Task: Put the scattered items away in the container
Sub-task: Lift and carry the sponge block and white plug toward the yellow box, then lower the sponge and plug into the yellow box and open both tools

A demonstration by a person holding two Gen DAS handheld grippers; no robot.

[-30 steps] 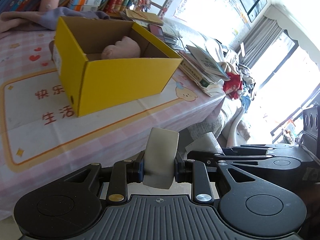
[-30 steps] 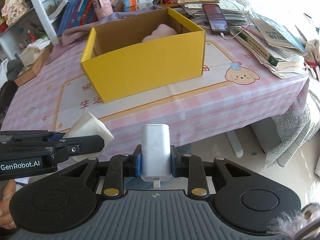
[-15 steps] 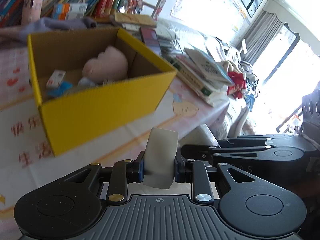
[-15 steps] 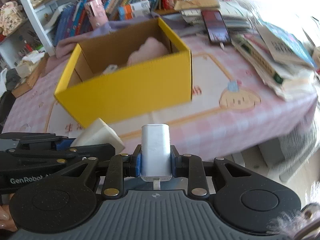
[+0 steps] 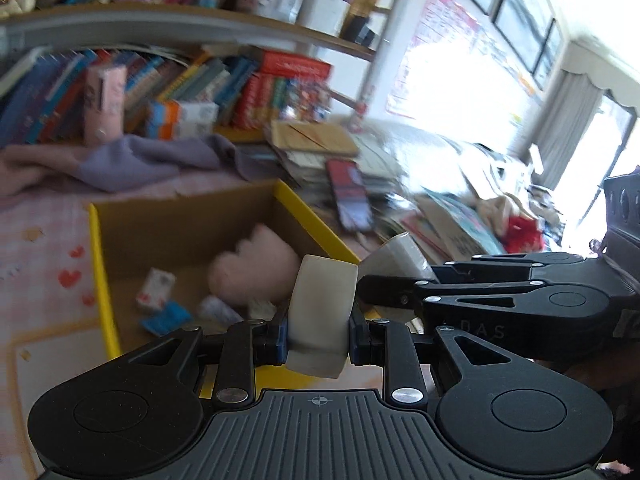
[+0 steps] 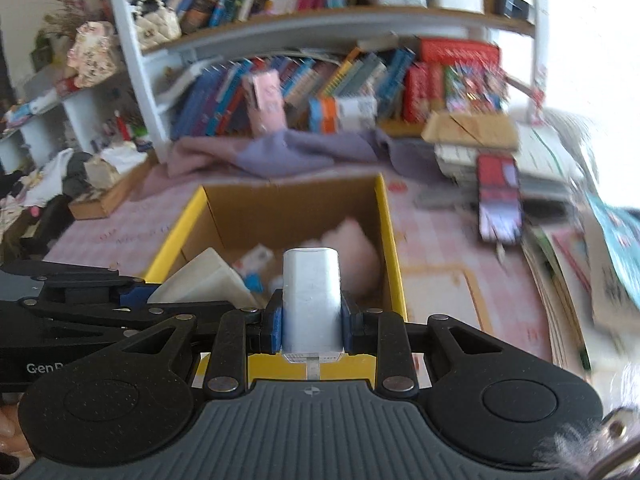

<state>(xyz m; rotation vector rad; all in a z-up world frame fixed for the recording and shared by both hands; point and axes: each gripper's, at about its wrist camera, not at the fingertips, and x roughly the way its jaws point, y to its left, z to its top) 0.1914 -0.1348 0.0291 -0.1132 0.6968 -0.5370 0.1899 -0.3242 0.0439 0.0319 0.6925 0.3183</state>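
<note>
In the left wrist view, the yellow box [image 5: 105, 300] fills the centre left of the frame, open at the top, with a soft pink toy [image 5: 256, 276] and a few small packets on its floor. Low in the centre, the left gripper [image 5: 318, 334] is clamped on a cream rounded block [image 5: 322, 312], pads on its two flat sides near its lower end. The block looks stiff, smooth and light, so a grip on the flat faces seems sound, though it may slip if eased carelessly.

In the right wrist view, the same box sits at centre. The right gripper [image 6: 312, 326] is pinched on a white charger-like block [image 6: 312, 300], hard and slick by its look, poised over the near rim.
</note>
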